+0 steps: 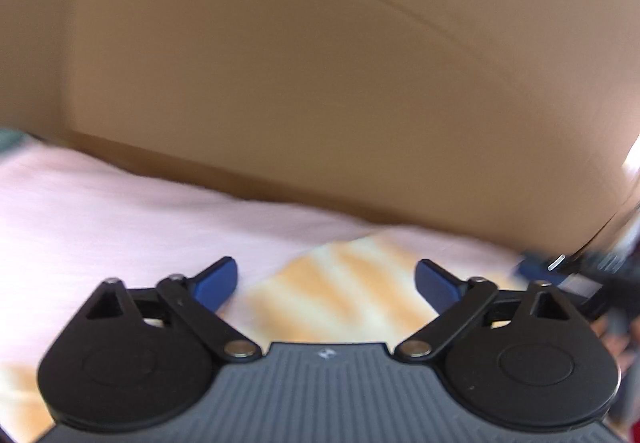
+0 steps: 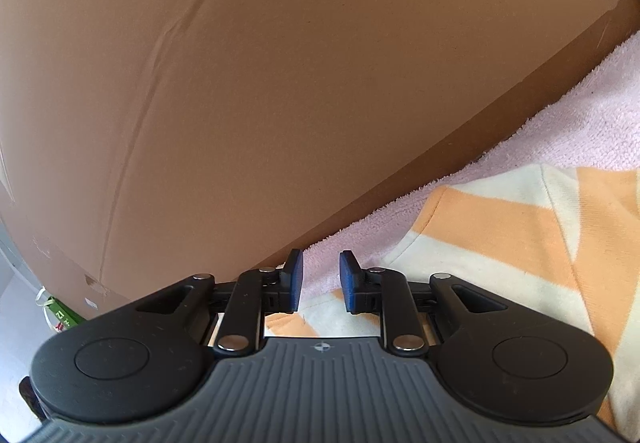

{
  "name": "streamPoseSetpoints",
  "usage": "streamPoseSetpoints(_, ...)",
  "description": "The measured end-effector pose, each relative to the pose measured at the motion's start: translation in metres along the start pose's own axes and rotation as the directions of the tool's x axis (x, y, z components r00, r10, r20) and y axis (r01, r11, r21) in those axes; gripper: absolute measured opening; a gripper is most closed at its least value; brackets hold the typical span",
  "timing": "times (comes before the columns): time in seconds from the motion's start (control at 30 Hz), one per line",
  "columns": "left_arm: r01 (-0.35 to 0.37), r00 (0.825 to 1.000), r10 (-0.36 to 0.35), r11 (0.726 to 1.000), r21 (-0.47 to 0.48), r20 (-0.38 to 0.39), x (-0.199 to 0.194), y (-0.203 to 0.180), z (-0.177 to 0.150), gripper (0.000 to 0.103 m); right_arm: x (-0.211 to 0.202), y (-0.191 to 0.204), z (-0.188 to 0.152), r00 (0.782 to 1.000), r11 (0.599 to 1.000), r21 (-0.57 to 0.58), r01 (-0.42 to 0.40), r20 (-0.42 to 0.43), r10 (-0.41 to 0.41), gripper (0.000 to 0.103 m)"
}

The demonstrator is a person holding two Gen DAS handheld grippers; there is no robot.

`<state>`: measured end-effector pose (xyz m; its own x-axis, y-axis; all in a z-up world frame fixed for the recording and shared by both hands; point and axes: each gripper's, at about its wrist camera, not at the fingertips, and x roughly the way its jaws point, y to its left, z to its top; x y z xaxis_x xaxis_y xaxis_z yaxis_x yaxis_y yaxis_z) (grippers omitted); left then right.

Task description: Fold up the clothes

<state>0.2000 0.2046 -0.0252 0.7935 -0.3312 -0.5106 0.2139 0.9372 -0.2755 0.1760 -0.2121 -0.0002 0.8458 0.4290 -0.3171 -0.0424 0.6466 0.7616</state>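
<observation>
The orange-and-cream striped garment (image 2: 500,239) lies spread on a pink towel (image 2: 592,111), which covers the surface in front of a tall cardboard panel (image 2: 280,83). The left gripper (image 1: 326,281) hovers over the garment with its jaws spread wide and nothing between them; this view is blurred. The right gripper (image 2: 320,281) sits at the garment's edge near the towel border, jaws narrowed to a small gap, released, with no fabric pinched between the blue pads (image 2: 295,279).
</observation>
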Motion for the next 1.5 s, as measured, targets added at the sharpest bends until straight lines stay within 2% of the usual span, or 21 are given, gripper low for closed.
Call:
streamPoseSetpoints(0.13,-0.149,0.989,0.149,0.989,0.018,-0.015,-0.041,0.024,-0.020,0.075,-0.002,0.004,-0.002,1.000,1.000,-0.015,0.013,-0.006,-0.013,0.020)
streamPoseSetpoints(0.17,-0.184,0.983,0.185,0.983,0.014,-0.016,-0.052,0.030,-0.025,0.062,-0.003,0.005,-0.002,1.000,1.000,-0.018,0.016,-0.008,-0.016,0.020)
streamPoseSetpoints(0.23,-0.236,0.972,0.236,0.972,-0.010,-0.003,-0.073,0.041,-0.034,0.044,-0.004,0.006,-0.003,1.000,0.999,-0.023,0.021,-0.009,-0.021,0.020)
streamPoseSetpoints(0.33,-0.236,0.970,0.240,0.966,-0.105,0.037,-0.112,0.050,-0.038,0.040,-0.007,0.008,-0.005,1.000,0.999,-0.029,0.029,-0.007,-0.030,0.020)
streamPoseSetpoints(0.43,-0.186,0.982,0.190,0.968,-0.166,0.011,-0.127,0.034,-0.046,0.032,-0.011,0.010,-0.007,0.999,0.999,-0.029,0.032,-0.005,-0.032,0.020)
streamPoseSetpoints(0.53,-0.129,0.992,0.126,0.967,-0.219,-0.027,-0.113,0.020,-0.056,0.033,-0.013,0.010,-0.008,0.999,0.999,-0.028,0.033,-0.003,-0.033,0.020)
streamPoseSetpoints(0.6,-0.125,0.992,0.125,0.961,-0.248,-0.016,-0.110,0.016,-0.061,0.040,-0.015,0.010,-0.009,0.999,0.999,-0.028,0.033,-0.002,-0.033,0.020)
streamPoseSetpoints(0.63,-0.130,0.991,0.134,0.955,-0.268,-0.005,-0.108,0.016,-0.060,0.047,-0.016,0.011,-0.010,0.999,0.999,-0.028,0.033,-0.001,-0.033,0.020)
streamPoseSetpoints(0.67,-0.115,0.992,0.124,0.942,-0.316,0.008,-0.104,0.020,-0.059,0.057,-0.017,0.011,-0.010,0.999,0.999,-0.029,0.034,-0.001,-0.034,0.020)
streamPoseSetpoints(0.73,-0.047,0.998,0.065,0.901,-0.432,0.027,-0.096,0.030,-0.055,0.066,-0.018,0.011,-0.011,0.999,0.999,-0.029,0.034,-0.001,-0.034,0.020)
streamPoseSetpoints(0.8,-0.039,0.998,0.059,0.882,-0.470,0.028,-0.088,0.032,-0.050,0.065,-0.018,0.011,-0.012,0.999,0.999,-0.030,0.035,-0.001,-0.035,0.020)
streamPoseSetpoints(0.83,-0.042,0.998,0.063,0.876,-0.481,0.027,-0.084,0.032,-0.047,0.061,-0.019,0.012,-0.012,0.999,0.999,-0.031,0.036,-0.001,-0.036,0.020)
streamPoseSetpoints(0.9,-0.055,0.997,0.075,0.868,-0.493,0.022,-0.076,0.032,-0.043,0.032,-0.019,0.012,-0.012,0.999,0.999,-0.034,0.038,-0.002,-0.038,0.020)
streamPoseSetpoints(0.93,-0.068,0.996,0.087,0.870,-0.489,0.017,-0.072,0.032,-0.042,0.011,-0.019,0.013,-0.012,0.999,0.999,-0.036,0.038,-0.002,-0.038,0.020)
streamPoseSetpoints(1.0,-0.066,0.994,0.102,0.870,-0.489,0.047,-0.073,0.031,-0.041,0.003,-0.019,0.014,-0.013,0.999,0.998,-0.039,0.040,-0.003,-0.040,0.020)
streamPoseSetpoints(1.03,-0.072,0.990,0.120,0.883,-0.463,0.075,-0.078,0.027,-0.041,0.002,-0.020,0.014,-0.013,0.999,0.998,-0.040,0.040,-0.004,-0.041,0.020)
streamPoseSetpoints(1.13,-0.128,0.971,0.186,0.936,-0.329,0.152,-0.095,0.006,-0.042,0.002,-0.020,0.016,-0.013,0.999,0.998,-0.044,0.041,-0.006,-0.041,0.021)
streamPoseSetpoints(1.23,-0.210,0.964,0.237,0.957,-0.201,0.120,-0.101,-0.014,-0.051,0.002,-0.020,0.017,-0.013,0.999,0.998,-0.047,0.041,-0.008,-0.042,0.021)
streamPoseSetpoints(1.33,-0.226,0.971,0.238,0.951,-0.211,0.031,-0.099,-0.013,-0.065,0.002,-0.020,0.017,-0.013,0.999,0.998,-0.048,0.041,-0.010,-0.041,0.021)
streamPoseSetpoints(1.43,-0.210,0.974,0.225,0.944,-0.255,0.032,-0.105,-0.006,-0.074,0.013,-0.024,0.013,-0.009,0.999,0.998,-0.048,0.040,-0.010,-0.040,0.021)
streamPoseSetpoints(1.5,-0.192,0.977,0.209,0.940,-0.283,0.031,-0.111,-0.002,-0.076,0.017,-0.025,0.013,-0.009,0.999,0.998,-0.048,0.038,-0.009,-0.038,0.022)
